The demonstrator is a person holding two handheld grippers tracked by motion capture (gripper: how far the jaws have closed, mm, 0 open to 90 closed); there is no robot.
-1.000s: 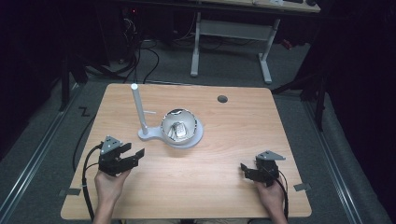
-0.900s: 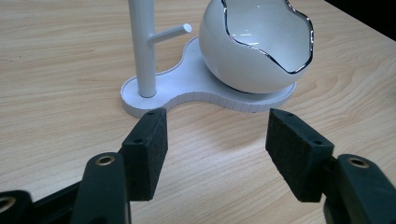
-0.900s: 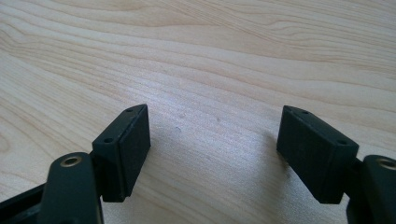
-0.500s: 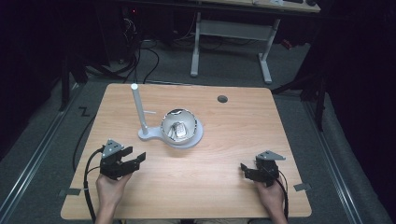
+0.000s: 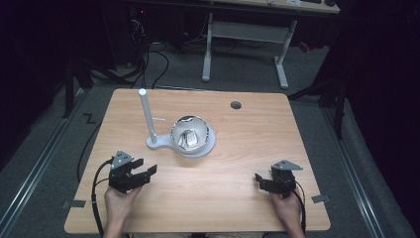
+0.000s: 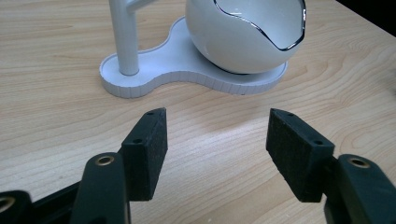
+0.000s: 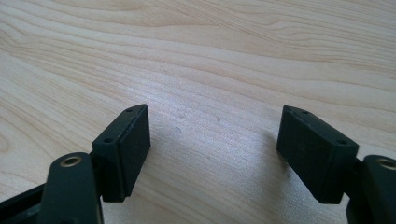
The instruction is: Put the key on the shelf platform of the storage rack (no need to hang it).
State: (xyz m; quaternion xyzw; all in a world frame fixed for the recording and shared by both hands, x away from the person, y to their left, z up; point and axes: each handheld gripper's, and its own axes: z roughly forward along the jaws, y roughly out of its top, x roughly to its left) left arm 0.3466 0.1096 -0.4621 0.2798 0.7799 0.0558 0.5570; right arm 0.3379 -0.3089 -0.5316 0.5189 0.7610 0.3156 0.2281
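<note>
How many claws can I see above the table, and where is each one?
2. The left claw is near the table's front left, facing the white stand with its round bowl. The right claw is near the front right, over bare wood. Both are open and empty.

Counter [image 5: 237, 148] evenly lit from above; surroundings dark. Soft glare on wood ahead of both jaws, whose near bases blur.

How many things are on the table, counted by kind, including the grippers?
Grippers: 2, the left gripper and the right gripper, both open and holding nothing.
White stand with upright post: 1, the stand.
White egg-shaped shell with a chrome-edged opening, sitting on the stand's base: 1, the shell.
Small object inside the shell, too unclear to identify: 1, the object.
Total: 5
</note>
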